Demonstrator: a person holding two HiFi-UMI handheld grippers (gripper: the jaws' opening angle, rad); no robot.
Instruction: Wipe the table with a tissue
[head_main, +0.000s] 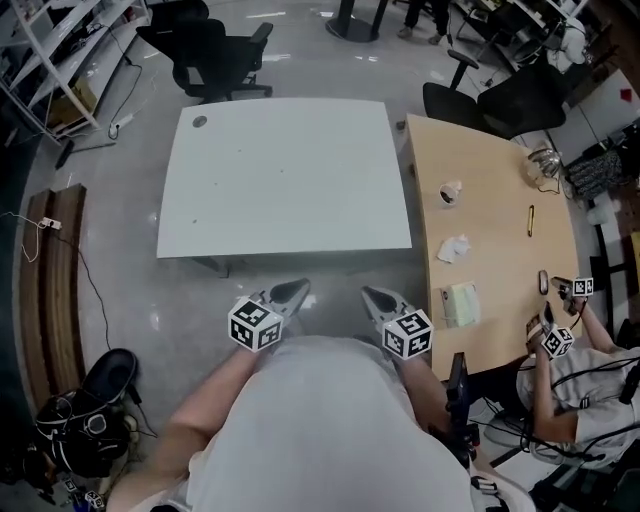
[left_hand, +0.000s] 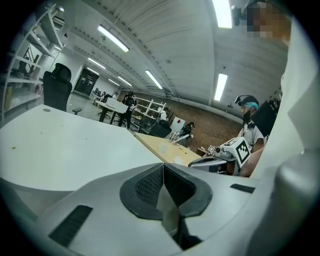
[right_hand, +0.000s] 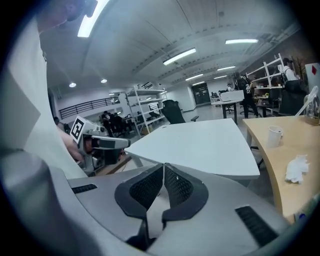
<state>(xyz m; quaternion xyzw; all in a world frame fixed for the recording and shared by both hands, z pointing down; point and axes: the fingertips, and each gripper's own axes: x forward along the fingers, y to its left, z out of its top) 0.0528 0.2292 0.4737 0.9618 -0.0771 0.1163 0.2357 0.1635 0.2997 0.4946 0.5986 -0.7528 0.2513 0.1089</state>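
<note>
A crumpled white tissue (head_main: 453, 248) lies on the wooden table (head_main: 500, 160) at the right; the right gripper view shows that tissue (right_hand: 298, 167) at its right edge. The white table (head_main: 285, 180) stands straight ahead with nothing on it but a few small specks. My left gripper (head_main: 296, 290) and right gripper (head_main: 372, 295) hover side by side close to my body, short of the white table's near edge. Both are shut with nothing between the pads, as the left gripper (left_hand: 163, 167) and right gripper (right_hand: 164, 167) views show.
On the wooden table are a white cup (head_main: 450, 193), a pale green tissue pack (head_main: 461, 304) and a yellow pen (head_main: 531, 220). Another person with marker-cube grippers (head_main: 557, 340) sits at its near right corner. Black office chairs (head_main: 215, 50) stand beyond the white table.
</note>
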